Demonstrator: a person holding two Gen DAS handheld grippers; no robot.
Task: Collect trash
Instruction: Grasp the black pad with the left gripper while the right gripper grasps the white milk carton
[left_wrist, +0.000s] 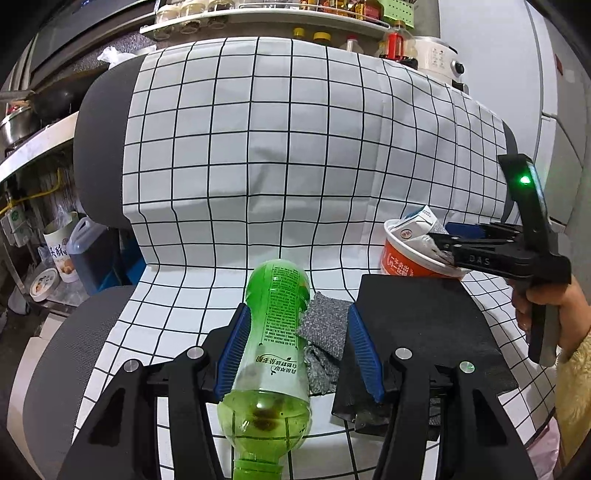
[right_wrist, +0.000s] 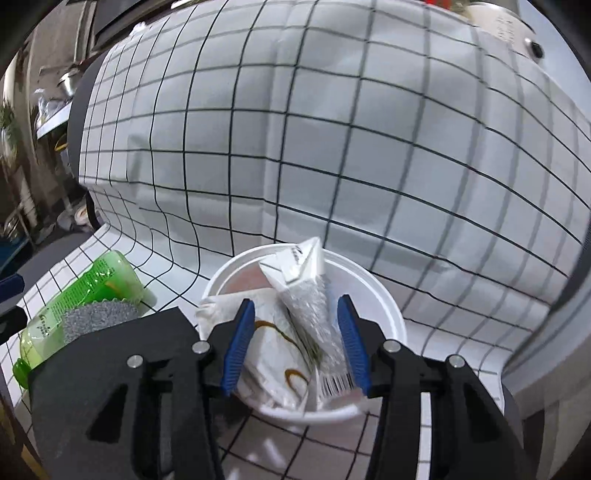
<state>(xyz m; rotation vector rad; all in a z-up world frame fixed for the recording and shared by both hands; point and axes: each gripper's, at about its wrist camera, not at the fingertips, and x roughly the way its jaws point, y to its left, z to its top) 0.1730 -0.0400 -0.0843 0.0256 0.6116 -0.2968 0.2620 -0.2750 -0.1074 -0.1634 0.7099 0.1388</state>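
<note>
1. My left gripper (left_wrist: 295, 347) has its jaws apart; the green bottle (left_wrist: 271, 354) lies between them at lower centre, against the left pad.
2. My right gripper (right_wrist: 295, 343) is spread wide too — the carton (right_wrist: 310, 295) stands between its pads inside the noodle cup (right_wrist: 384, 295), lower centre.

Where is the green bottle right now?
The green plastic bottle lies on its side on the checked cloth, between the open left gripper's blue fingers in the left wrist view. A grey speckled scrap sits just to its right.
</note>
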